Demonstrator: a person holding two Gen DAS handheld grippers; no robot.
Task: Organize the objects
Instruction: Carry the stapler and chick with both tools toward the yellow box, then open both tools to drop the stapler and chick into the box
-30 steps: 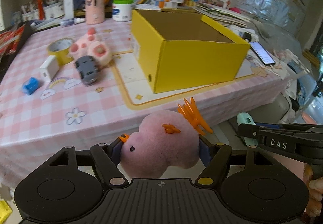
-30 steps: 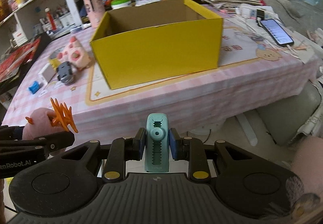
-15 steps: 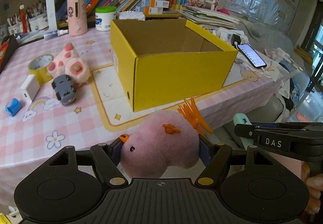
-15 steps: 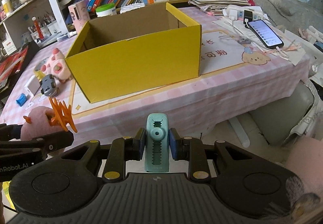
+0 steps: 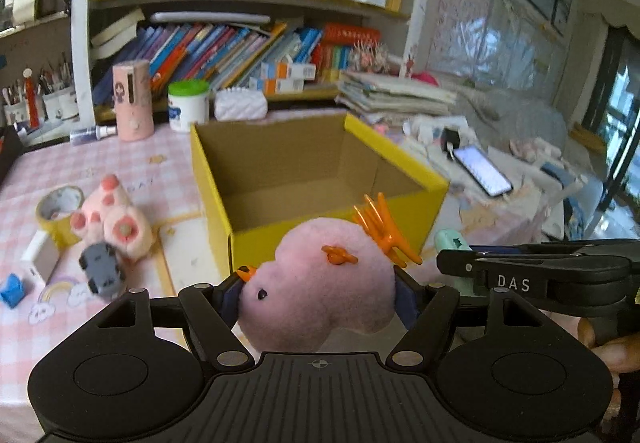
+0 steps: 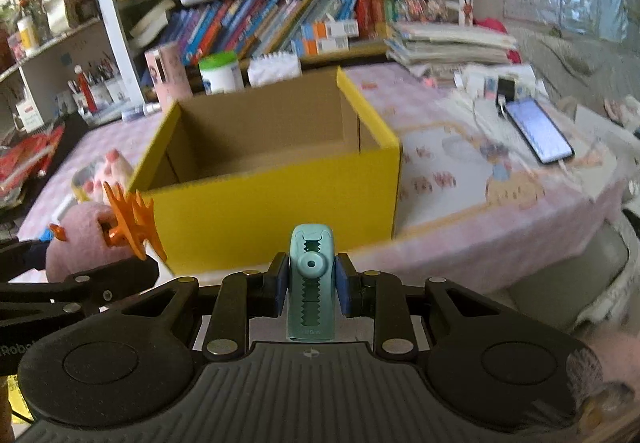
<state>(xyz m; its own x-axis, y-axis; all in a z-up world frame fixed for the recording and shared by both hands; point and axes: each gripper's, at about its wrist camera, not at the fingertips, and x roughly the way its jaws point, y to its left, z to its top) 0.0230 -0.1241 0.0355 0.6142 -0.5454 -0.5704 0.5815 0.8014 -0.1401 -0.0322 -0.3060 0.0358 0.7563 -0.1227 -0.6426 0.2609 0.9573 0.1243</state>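
We have two things in hand, both short of the open yellow cardboard box (image 5: 320, 179) that sits on the pink checked tablecloth (image 5: 120, 163). The left gripper (image 5: 318, 295) is clamped on a soft pink plush chick with an orange comb and beak (image 5: 320, 283), its blue pads pressed into the fluffy sides, and the chick hangs in front of the box's near wall, not over the opening. The right gripper (image 6: 311, 283) is closed on a small teal plastic clip-shaped gadget with a toothed slot (image 6: 311, 283), held upright between the pads, likewise in front of the near wall. Our main worry is release timing: let go now and either thing would, we judge, fall in front of the table and not into the box. The plush is squashy, so the grip may hold less than it seems, and it could slip or roll as we tilt. The hard teal gadget is pinched on narrow smooth sides and might twist out. The two grippers sit close side by side, with the orange comb near the right gripper's finger, so moving both in together risks a knock. Coming in too low could shove the light box along the cloth. To the left lie a pink paw plush (image 5: 112, 223), a grey toy car (image 5: 100, 271) and a roll of yellow tape (image 5: 58, 207), with a lit smartphone (image 5: 482, 170) to the right.
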